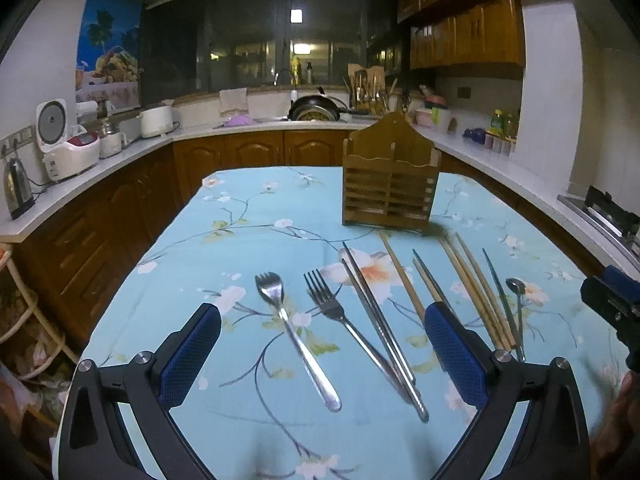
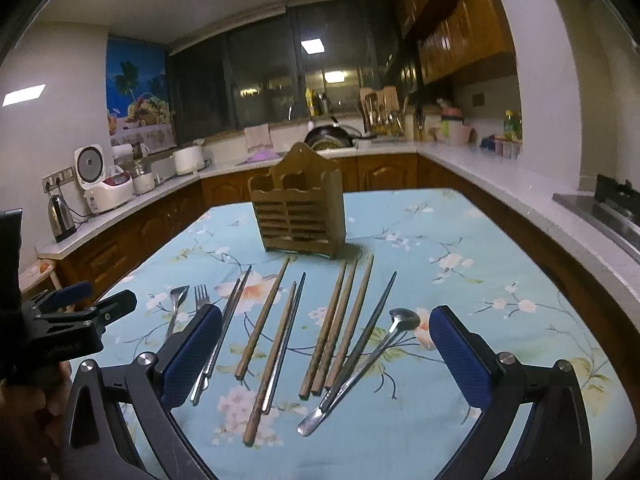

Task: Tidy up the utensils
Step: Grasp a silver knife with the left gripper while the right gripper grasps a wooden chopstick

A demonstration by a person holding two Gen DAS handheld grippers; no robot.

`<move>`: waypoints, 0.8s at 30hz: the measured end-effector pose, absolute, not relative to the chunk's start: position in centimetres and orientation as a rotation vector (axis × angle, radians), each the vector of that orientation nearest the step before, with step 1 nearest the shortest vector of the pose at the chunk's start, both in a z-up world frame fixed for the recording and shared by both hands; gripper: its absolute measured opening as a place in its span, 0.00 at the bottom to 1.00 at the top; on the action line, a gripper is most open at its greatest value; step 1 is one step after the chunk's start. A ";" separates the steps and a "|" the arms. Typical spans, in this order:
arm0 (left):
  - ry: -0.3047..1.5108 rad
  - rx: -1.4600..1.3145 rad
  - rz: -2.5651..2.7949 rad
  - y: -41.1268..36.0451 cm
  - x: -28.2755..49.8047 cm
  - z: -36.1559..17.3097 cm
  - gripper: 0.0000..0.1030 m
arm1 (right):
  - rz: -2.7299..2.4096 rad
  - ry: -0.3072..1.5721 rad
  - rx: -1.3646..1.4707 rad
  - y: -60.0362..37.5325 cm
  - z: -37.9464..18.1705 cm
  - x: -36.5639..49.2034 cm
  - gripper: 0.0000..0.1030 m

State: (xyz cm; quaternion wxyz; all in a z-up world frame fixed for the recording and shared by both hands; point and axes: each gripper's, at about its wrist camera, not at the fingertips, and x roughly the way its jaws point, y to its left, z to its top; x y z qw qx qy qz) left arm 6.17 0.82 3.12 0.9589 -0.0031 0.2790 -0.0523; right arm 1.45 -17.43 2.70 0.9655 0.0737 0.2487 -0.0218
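A wooden utensil holder stands upright at the far middle of the blue floral table; it also shows in the right wrist view. Utensils lie in a row in front of it: a spork, a fork, metal chopsticks, wooden chopsticks and a small spoon. My left gripper is open and empty above the spork and fork. My right gripper is open and empty above the chopsticks and spoon.
Kitchen counters ring the table: a kettle and rice cookers on the left, a sink with a wok at the back, a stove on the right. A wire rack stands left of the table.
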 end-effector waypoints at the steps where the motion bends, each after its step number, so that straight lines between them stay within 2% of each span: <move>1: 0.575 -0.006 -0.109 0.9 6.7 3.3 0.99 | -0.039 0.516 0.160 -17.7 2.6 2.0 1.00; 7: 0.639 -0.005 -0.125 0.9 10.8 3.3 0.95 | -0.020 0.592 0.218 -19.2 2.1 5.5 0.99; 12: 0.719 -0.032 -0.145 1.3 14.3 3.3 0.87 | -0.008 0.650 0.248 -20.1 1.8 8.6 0.90; 16: 0.798 -0.056 -0.169 1.6 17.6 3.3 0.77 | 0.000 0.697 0.257 -20.5 1.3 11.0 0.77; 20: 0.863 -0.068 -0.193 1.8 20.8 3.6 0.71 | 0.019 0.765 0.299 -21.1 0.2 13.9 0.55; 24: 0.909 -0.067 -0.212 1.6 23.4 3.7 0.63 | 0.027 0.830 0.308 -21.4 -1.0 16.6 0.42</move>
